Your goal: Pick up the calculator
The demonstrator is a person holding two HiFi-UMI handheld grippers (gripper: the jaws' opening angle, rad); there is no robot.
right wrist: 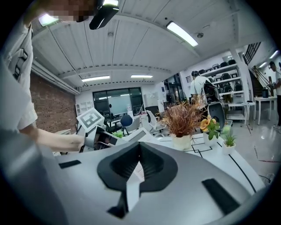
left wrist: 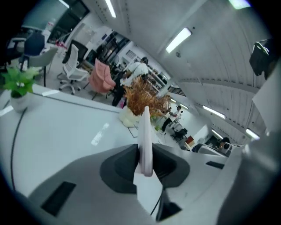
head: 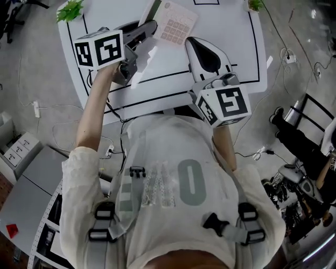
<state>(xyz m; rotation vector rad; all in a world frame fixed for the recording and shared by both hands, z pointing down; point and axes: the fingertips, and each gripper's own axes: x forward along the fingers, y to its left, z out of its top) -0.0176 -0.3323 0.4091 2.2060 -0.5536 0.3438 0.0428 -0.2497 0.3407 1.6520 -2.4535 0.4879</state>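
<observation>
The calculator [head: 176,23] is a flat pale pink slab with rows of keys, over the far part of the white table [head: 236,31]. My left gripper [head: 151,27] is shut on its left edge. In the left gripper view the calculator [left wrist: 145,136] shows edge-on and upright, pinched between the dark pads [left wrist: 120,165] of the left gripper [left wrist: 144,154], clear of the tabletop. My right gripper [head: 193,43] hovers just right of the calculator with its jaws together. The right gripper view shows the right gripper [right wrist: 139,153] shut with nothing between its jaws, and the left gripper's marker cube [right wrist: 91,118] at the left.
The table carries black taped lines. A small green plant [head: 70,9] stands at its far left corner and another [head: 255,4] at the far right. A dried brown plant [right wrist: 182,121] and a yellow flower pot [right wrist: 210,127] stand further back. Cables and a grey cabinet [head: 21,152] are on the floor.
</observation>
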